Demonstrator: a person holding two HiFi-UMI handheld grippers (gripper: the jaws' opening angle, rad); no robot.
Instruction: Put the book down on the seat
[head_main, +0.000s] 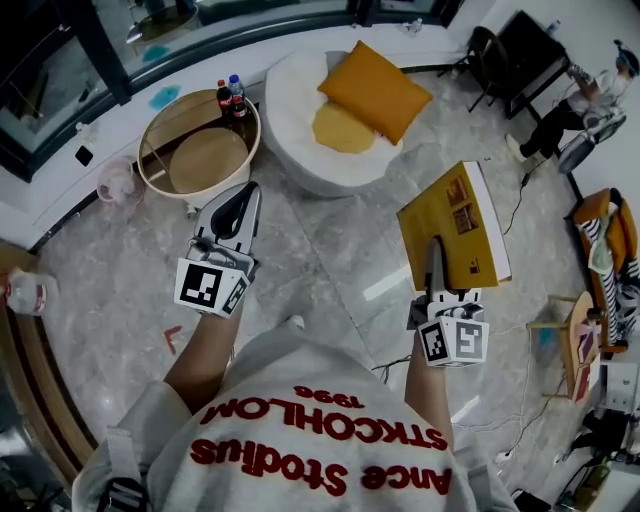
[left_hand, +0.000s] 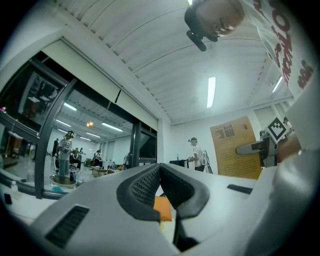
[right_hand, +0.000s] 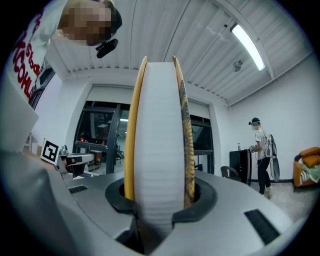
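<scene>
A thick yellow book stands clamped by its lower edge in my right gripper, which is shut on it above the marble floor. In the right gripper view the book rises straight up between the jaws, white page edges facing me. The seat, a round white pouf with an orange cushion, lies ahead and left of the book. My left gripper hovers in front of the seat, shut and empty. Its pads meet in the left gripper view, where the book shows off to the right.
A round wooden side table with two bottles stands left of the seat. A person works at the far right by a dark chair. Cables trail on the floor, and an orange chair sits at the right edge.
</scene>
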